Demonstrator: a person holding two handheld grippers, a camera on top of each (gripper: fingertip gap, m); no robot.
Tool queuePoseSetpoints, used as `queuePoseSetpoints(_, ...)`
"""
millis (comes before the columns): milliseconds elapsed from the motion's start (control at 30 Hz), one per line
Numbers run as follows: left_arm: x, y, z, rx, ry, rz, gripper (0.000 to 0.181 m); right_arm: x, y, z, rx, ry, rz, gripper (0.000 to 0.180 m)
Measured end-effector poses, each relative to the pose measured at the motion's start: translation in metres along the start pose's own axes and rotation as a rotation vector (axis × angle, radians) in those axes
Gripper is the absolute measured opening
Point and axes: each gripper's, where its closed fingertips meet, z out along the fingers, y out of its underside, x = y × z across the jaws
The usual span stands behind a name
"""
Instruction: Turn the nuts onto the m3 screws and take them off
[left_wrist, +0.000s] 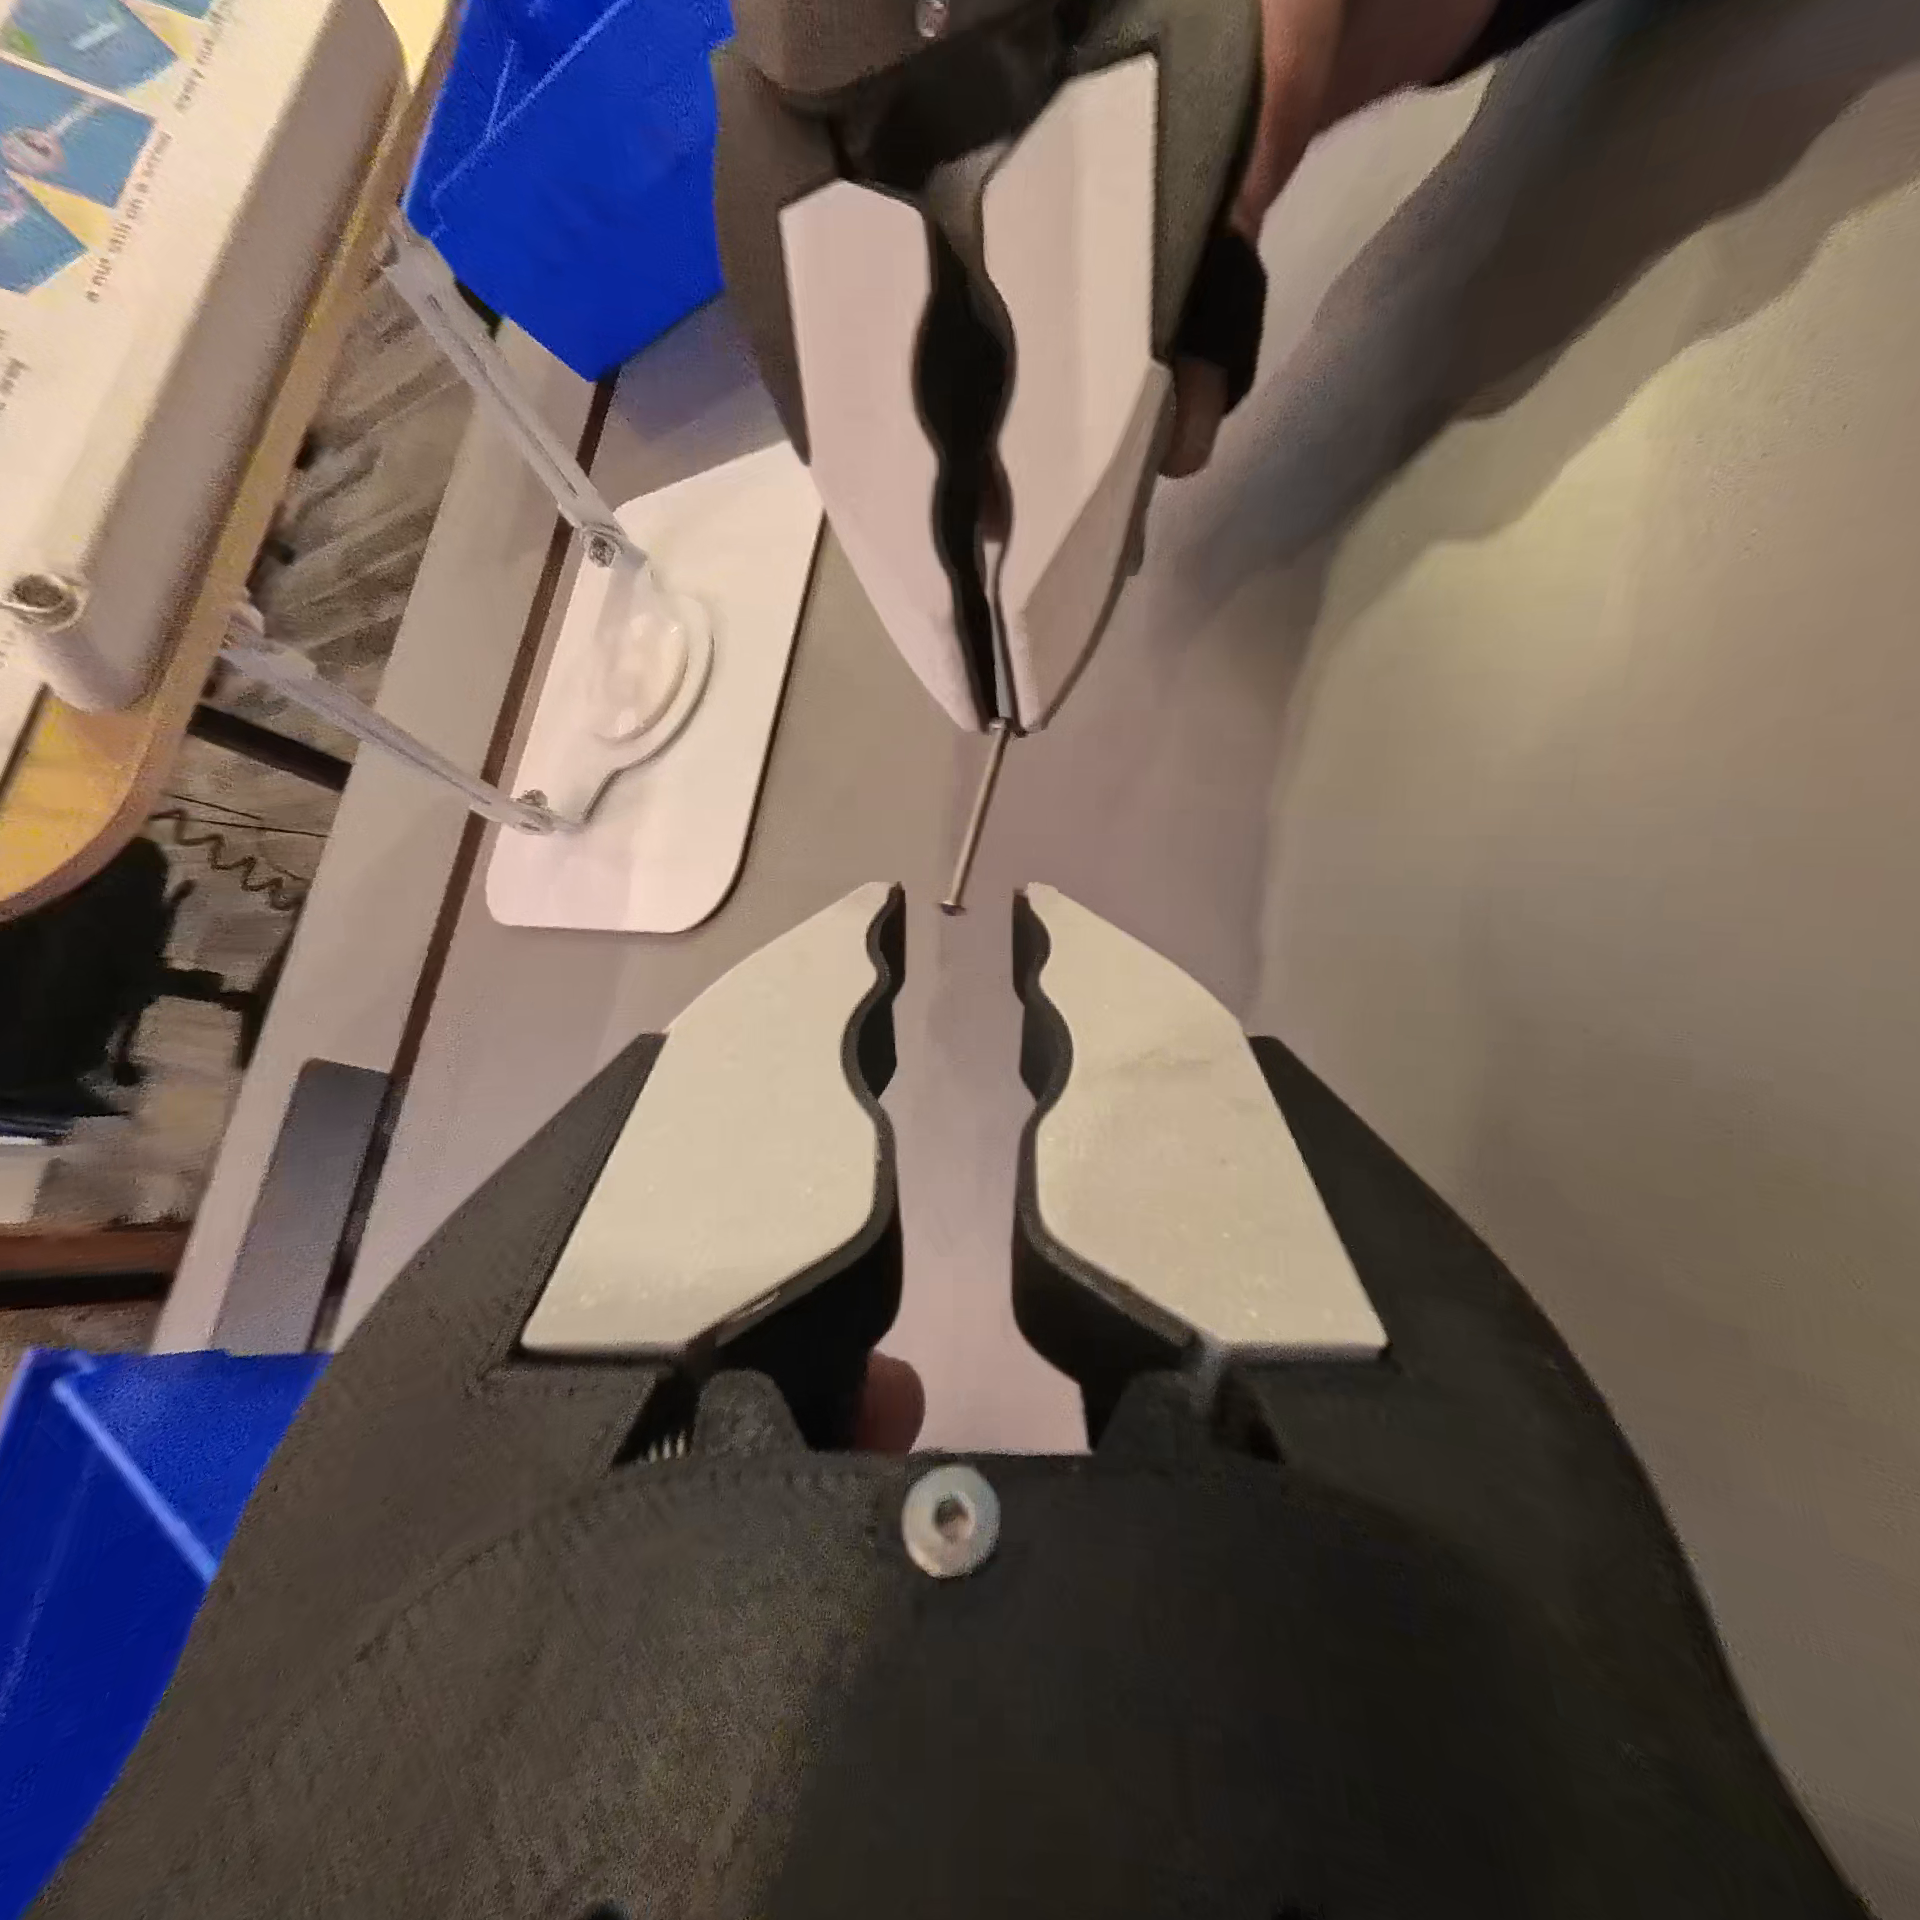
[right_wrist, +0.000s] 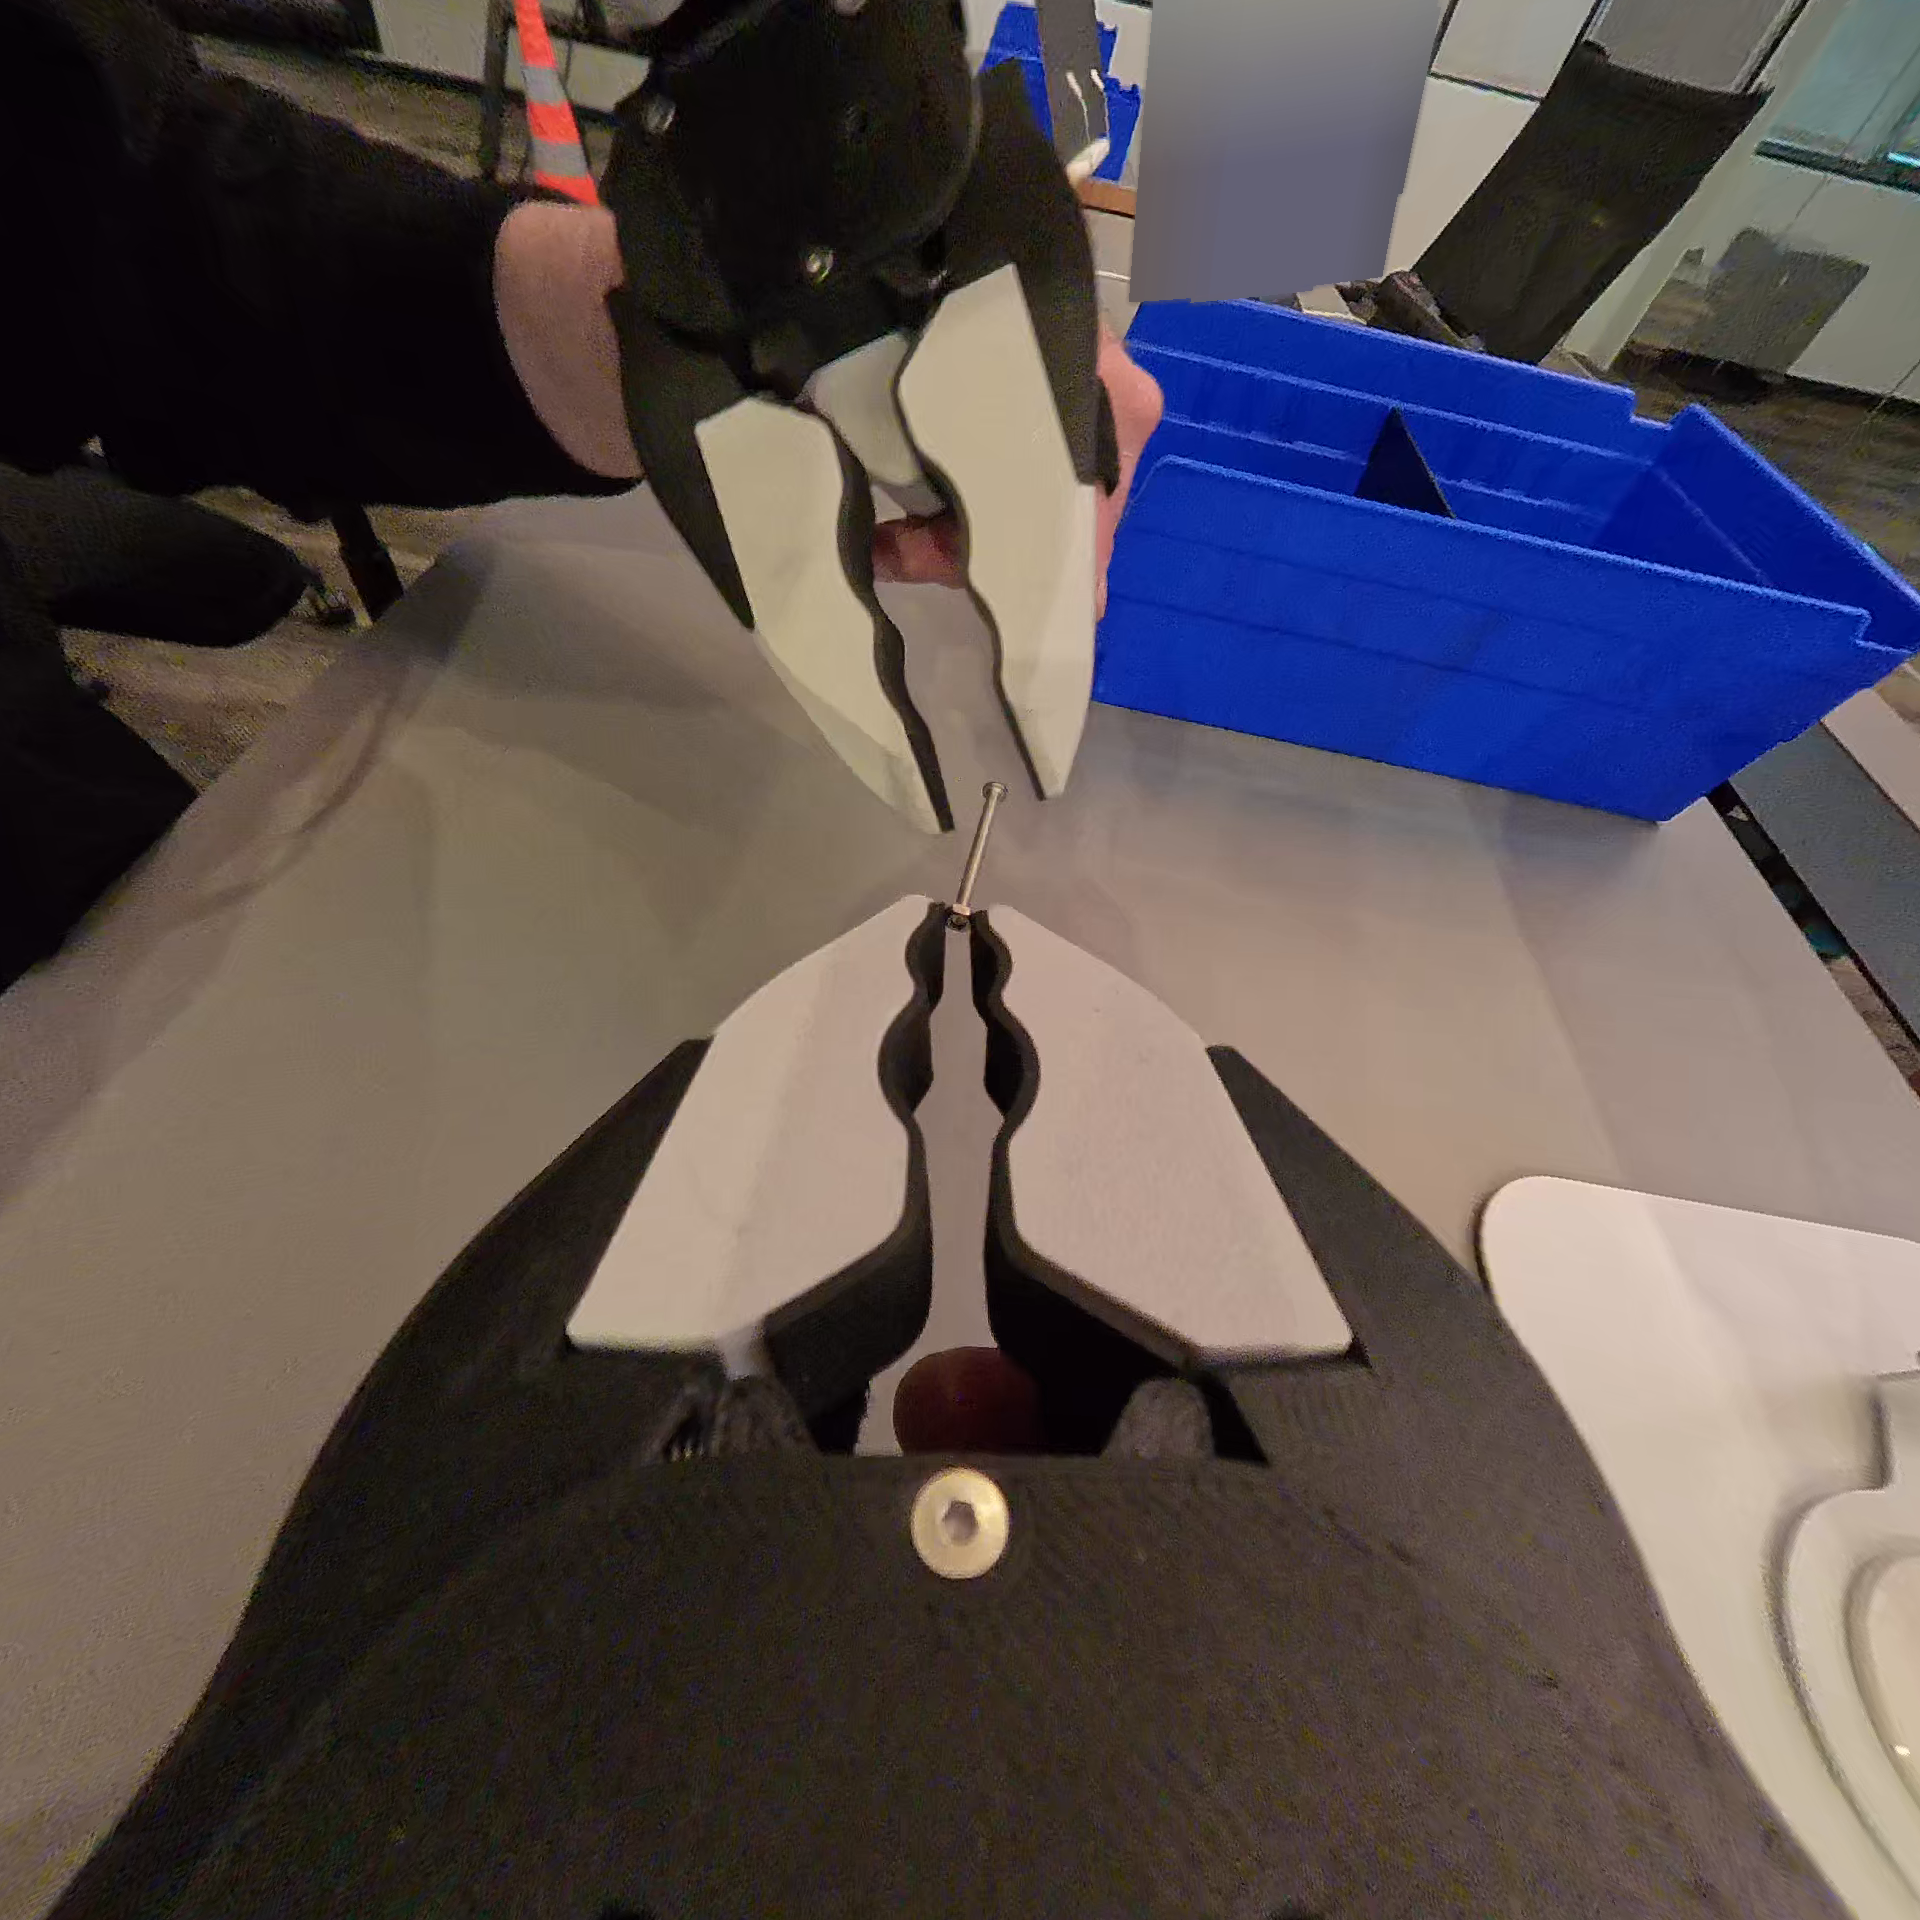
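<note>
A thin metal screw (left_wrist: 975, 821) sticks out from my right gripper (left_wrist: 1000, 724) toward my left gripper (left_wrist: 961, 896). In the right wrist view my right gripper (right_wrist: 959, 912) is shut on a small nut (right_wrist: 958, 916) that sits on the end of the screw (right_wrist: 977, 847). The screw head points away, into the gap of my left gripper (right_wrist: 995, 805). The left gripper is open, its fingertips on either side of the screw head and apart from it. Both grippers are held above the grey table (right_wrist: 416, 935).
A blue bin (right_wrist: 1455, 644) stands on the table behind the left gripper. Another blue bin (left_wrist: 582, 187) is behind the right gripper. A white base plate (left_wrist: 665, 748) with a metal stand holds a board with printed sheets (left_wrist: 156, 312). The plate also shows in the right wrist view (right_wrist: 1662, 1351).
</note>
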Motion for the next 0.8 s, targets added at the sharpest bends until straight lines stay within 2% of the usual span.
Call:
queuePoseSetpoints(133,0.000,-0.005,-0.004,0.034,0.093,-0.128,0.021,-0.004,0.001,0.000,-0.028,0.003,-0.053,0.005)
queuePoseSetpoints(333,0.012,-0.001,0.000,-0.023,0.222,-0.164,0.019,-0.007,-0.002,-0.001,-0.030,0.009,-0.088,0.005)
queuePoseSetpoints(500,0.011,-0.004,0.000,-0.008,0.229,-0.154,0.005,-0.008,-0.001,-0.002,-0.035,0.008,-0.093,0.005)
queuePoseSetpoints(800,0.009,-0.003,0.004,-0.023,0.191,-0.094,0.004,-0.007,-0.002,-0.004,-0.023,0.005,-0.074,0.005)
